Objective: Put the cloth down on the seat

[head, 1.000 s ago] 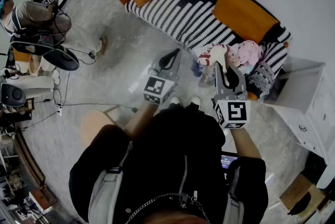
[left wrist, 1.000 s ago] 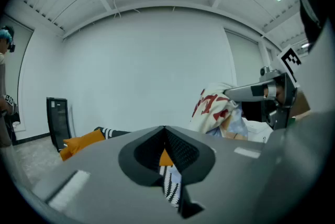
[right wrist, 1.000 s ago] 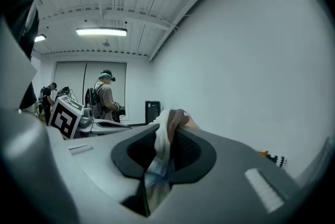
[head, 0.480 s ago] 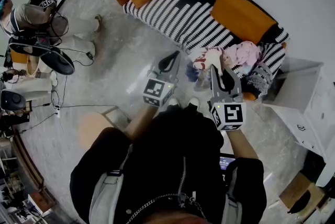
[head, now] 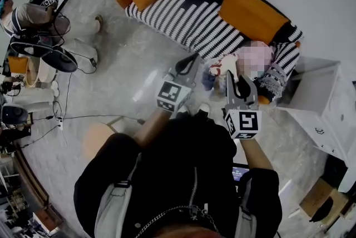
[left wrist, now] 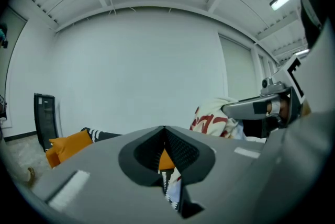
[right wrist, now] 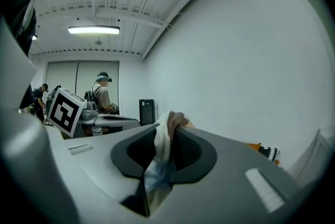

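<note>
Two grippers hung before the sofa (head: 183, 14)
the right gripper (head: 230, 73) pinched the cloth (head: 221, 65) near its front; the left gripper (head: 195, 56) was closed, empty.

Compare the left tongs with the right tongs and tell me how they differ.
The right tongs are clamped on a pale cloth that bunches up between the jaws. The left tongs are closed on nothing.
The left tongs point at the striped sofa seat. The right tongs are by the heap of clothes at its end.
Both are held out towards the sofa.
</note>
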Tool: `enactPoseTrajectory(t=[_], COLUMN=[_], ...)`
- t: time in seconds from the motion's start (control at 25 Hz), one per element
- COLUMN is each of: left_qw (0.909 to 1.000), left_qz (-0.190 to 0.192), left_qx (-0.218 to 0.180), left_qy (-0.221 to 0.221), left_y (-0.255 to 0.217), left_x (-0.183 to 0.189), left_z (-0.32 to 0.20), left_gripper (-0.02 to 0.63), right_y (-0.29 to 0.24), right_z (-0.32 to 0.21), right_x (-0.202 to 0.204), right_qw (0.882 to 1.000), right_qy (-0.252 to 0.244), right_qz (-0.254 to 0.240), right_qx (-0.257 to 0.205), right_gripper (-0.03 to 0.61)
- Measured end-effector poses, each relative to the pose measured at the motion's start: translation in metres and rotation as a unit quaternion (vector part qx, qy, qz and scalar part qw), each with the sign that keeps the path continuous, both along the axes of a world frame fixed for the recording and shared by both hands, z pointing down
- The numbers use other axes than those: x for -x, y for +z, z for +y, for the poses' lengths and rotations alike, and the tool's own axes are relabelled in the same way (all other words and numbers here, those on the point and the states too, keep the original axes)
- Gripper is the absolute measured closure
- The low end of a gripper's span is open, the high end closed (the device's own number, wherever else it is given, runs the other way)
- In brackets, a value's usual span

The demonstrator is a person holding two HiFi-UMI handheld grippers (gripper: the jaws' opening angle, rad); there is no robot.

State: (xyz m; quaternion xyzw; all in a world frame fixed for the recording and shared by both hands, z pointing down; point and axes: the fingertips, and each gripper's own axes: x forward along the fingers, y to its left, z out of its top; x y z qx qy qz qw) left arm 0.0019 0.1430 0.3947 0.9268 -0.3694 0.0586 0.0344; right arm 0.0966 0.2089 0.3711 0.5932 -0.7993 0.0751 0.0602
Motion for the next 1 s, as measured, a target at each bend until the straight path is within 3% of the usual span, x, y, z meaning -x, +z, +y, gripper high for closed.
enactPoseTrajectory(t=[0.44, 1.0], left_qw=[0.9999, 0.999], left_qz=[-0.006, -0.013], left_qx=[0.008, 0.024], left_qy=[0.005, -0.035], left_y=[0.006, 0.017], left_x=[-0.033, -0.012], left_z=[0.0, -0.002], left_gripper=[0.604, 0.604], right_y=[0.004, 0.004], right_z=[-0.007, -0.026], right_x=[-0.03, -0.007], right_qw=[1.0, 0.999], right_qy=[0.0, -0.046], right_qz=[-0.006, -0.009], right_qx=[-0.002, -0.005], right_gripper=[0.512, 0.512])
